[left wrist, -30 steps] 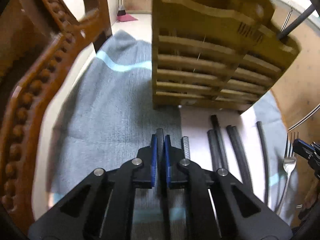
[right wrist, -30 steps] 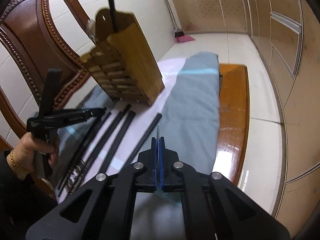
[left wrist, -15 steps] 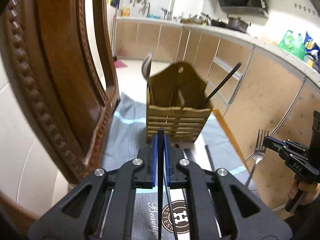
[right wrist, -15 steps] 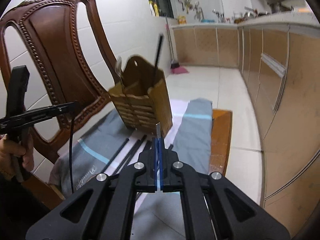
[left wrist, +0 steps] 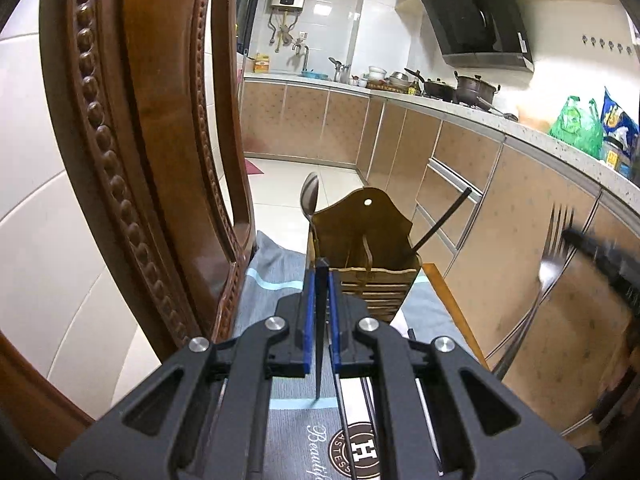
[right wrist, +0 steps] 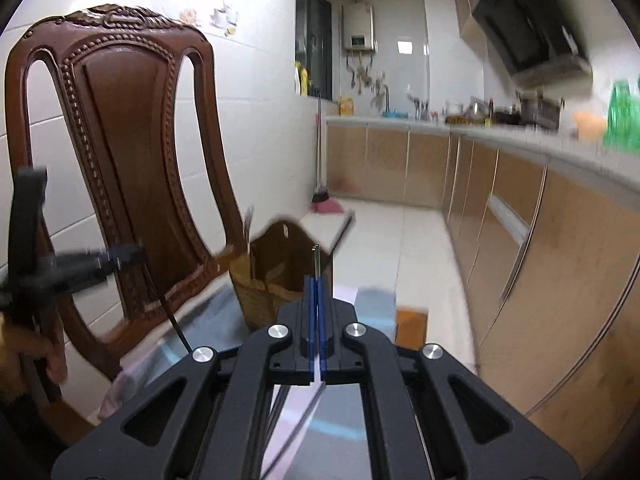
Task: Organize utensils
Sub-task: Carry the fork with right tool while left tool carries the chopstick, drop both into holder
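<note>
Above the wooden caddy (left wrist: 362,256), the left gripper (left wrist: 320,280) pinches a black chopstick (left wrist: 320,320), the right gripper (right wrist: 315,292) a fork (right wrist: 316,260).

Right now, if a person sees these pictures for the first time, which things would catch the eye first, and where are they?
Probably the carved wooden chair filling the left side, then the wooden utensil holder at centre on the grey cloth, with a spoon and a black chopstick standing in it. Closer in, the left gripper is shut on a black chopstick, and the right gripper is shut on a fork, raised at the right.
</note>
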Motion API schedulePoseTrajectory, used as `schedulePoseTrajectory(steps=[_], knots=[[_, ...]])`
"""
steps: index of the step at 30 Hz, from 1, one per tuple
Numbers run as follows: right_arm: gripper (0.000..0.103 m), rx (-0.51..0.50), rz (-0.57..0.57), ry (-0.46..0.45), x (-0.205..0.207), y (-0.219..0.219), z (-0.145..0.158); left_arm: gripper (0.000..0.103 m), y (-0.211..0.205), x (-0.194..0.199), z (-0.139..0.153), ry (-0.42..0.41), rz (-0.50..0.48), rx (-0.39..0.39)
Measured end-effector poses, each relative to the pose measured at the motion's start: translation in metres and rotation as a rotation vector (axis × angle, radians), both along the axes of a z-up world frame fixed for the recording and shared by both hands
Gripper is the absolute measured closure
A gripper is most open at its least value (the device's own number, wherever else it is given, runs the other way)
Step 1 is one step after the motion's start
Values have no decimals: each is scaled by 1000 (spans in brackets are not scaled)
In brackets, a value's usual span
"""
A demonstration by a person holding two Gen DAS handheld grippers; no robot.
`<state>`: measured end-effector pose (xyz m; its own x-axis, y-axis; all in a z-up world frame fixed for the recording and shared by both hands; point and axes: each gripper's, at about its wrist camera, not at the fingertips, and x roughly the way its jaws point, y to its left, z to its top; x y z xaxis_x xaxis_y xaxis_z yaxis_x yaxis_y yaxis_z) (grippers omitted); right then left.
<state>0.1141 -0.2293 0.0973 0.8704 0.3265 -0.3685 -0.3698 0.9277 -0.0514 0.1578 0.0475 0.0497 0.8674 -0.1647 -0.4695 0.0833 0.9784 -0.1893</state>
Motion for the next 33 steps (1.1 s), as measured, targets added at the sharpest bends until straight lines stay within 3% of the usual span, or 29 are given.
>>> schedulePoseTrajectory(steps=[5, 10, 14, 17, 22, 25, 28, 33], knots=[[101, -66, -67, -112, 25, 36, 50, 96, 7, 0, 2, -10, 6, -10], [101, -118, -187, -202, 64, 66, 69, 96, 12, 0, 2, -10, 7, -23], [101, -176, -285, -224, 102, 85, 47, 96, 18, 3, -2, 0, 18, -25], [101, -238, -341, -240, 125, 100, 13, 96, 23, 3, -1, 2, 27, -29], [101, -268, -348, -162, 144, 107, -42, 96, 26, 4, -1, 3, 34, -24], [100, -220, -301, -99, 141, 100, -60, 96, 26, 5, -3, 3, 42, -18], [77, -132, -224, -42, 121, 80, -61, 96, 25, 6, -4, -5, 53, -16], [38, 116, -116, 21, 49, 11, -58, 96, 21, 3, -2, -13, 51, -28]])
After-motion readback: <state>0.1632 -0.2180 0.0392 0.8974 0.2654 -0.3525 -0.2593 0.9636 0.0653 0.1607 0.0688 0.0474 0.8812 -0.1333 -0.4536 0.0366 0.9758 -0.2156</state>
